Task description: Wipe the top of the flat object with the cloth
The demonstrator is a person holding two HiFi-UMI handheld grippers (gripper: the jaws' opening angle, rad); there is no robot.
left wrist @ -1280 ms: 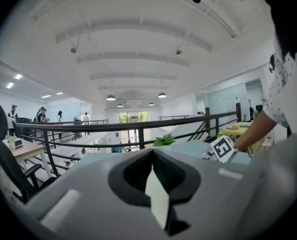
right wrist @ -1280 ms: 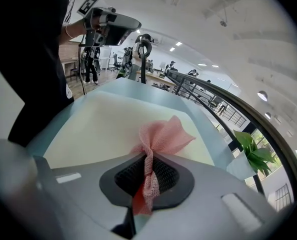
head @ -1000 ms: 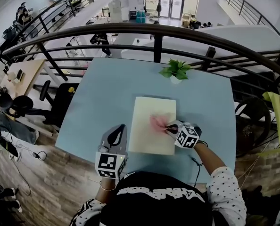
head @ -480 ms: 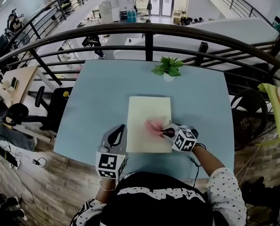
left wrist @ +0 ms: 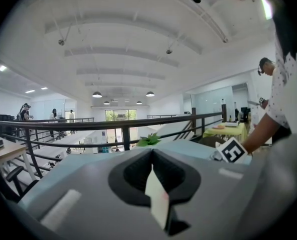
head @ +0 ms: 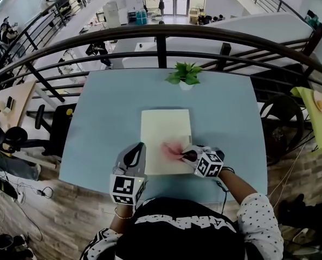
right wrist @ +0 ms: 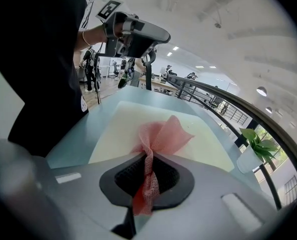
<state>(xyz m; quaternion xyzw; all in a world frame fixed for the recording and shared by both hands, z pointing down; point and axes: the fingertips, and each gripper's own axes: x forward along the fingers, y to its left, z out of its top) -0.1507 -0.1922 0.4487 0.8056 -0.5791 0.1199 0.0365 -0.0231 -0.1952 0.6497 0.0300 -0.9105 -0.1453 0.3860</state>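
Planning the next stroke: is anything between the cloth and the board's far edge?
Nothing visible: beyond the pink mesh cloth in the right gripper, the pale yellow flat board is bare; the green potted plant stands past its far edge.

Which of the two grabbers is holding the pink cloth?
The right gripper: its jaws are shut on the pink cloth on the cream board. The left gripper sits at the board's left edge, away from it.

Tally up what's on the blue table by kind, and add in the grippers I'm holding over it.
Pale flat board: 1
Pink cloth: 1
Potted plant: 1
Grippers: 2, the left gripper and the right gripper
Total: 5
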